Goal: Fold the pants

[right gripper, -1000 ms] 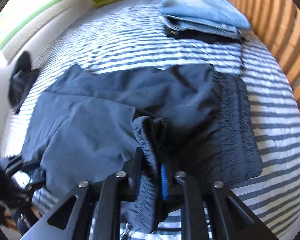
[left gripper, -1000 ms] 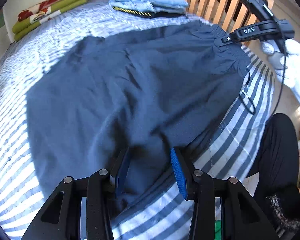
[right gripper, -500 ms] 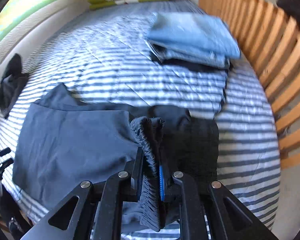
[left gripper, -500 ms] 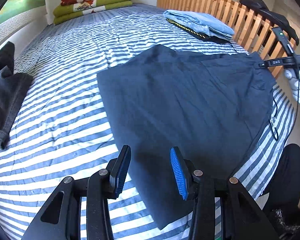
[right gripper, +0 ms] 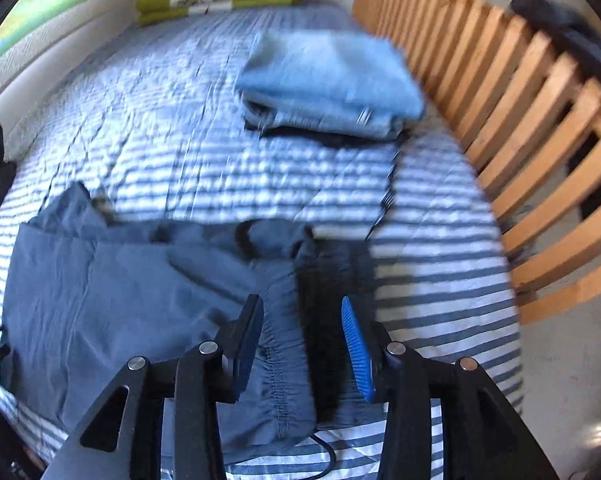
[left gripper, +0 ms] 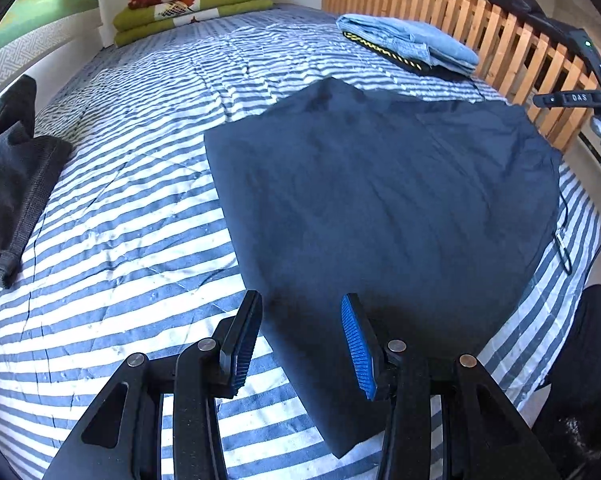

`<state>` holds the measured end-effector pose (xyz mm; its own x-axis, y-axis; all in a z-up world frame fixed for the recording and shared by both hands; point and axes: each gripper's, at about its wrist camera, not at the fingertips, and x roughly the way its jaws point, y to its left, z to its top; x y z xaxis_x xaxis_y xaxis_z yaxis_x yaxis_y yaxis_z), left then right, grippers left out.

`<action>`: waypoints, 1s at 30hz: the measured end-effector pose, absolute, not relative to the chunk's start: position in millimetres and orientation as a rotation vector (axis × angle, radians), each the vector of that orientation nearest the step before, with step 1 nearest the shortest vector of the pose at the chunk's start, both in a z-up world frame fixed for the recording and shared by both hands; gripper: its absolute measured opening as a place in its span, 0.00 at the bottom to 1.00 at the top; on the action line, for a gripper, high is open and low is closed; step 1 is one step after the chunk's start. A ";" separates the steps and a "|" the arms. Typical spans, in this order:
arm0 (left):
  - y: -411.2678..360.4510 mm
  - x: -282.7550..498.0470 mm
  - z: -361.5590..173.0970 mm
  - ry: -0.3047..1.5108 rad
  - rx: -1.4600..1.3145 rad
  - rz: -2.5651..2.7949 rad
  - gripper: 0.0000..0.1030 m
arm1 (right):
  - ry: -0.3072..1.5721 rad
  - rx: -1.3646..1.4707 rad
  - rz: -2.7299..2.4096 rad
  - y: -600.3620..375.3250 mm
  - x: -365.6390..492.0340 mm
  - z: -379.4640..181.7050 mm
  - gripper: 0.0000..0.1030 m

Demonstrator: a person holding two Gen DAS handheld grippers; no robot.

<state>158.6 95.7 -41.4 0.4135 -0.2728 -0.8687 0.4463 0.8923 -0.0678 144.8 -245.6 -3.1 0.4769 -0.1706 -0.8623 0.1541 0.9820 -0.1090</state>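
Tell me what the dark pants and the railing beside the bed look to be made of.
The dark pants look like thin woven cloth, matte navy, perhaps cotton or a blend: they lie limp, with soft creases and a gathered waistband. The railing looks like light unpainted wood: warm tan slats with a dull sheen.

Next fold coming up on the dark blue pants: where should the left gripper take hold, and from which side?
Grip the near corner of the dark blue pants, coming from the bare striped bedspread beside it. That edge lies flat and free just ahead of the open left gripper, so one finger could probably slide under.
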 end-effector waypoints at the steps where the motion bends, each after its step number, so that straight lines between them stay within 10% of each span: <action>1: 94.7 158.5 -40.9 1.048 0.191 -0.455 0.44 | 1.046 -0.019 -0.171 -235.9 143.3 -0.1 0.37; 13: 105.5 161.2 -47.9 1.074 0.173 -0.392 0.44 | 1.278 -0.047 -0.074 -186.6 171.3 -97.0 0.37; 30: 142.8 126.7 -65.7 1.134 -0.191 -0.384 0.44 | 1.231 0.023 0.361 27.6 210.3 -16.4 0.38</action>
<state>126.7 142.8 -65.7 0.3672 -0.3921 -0.8435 0.2013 0.9188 -0.3395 210.3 27.6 -16.4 0.2841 0.2821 -0.9164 -0.2575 0.9431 0.2105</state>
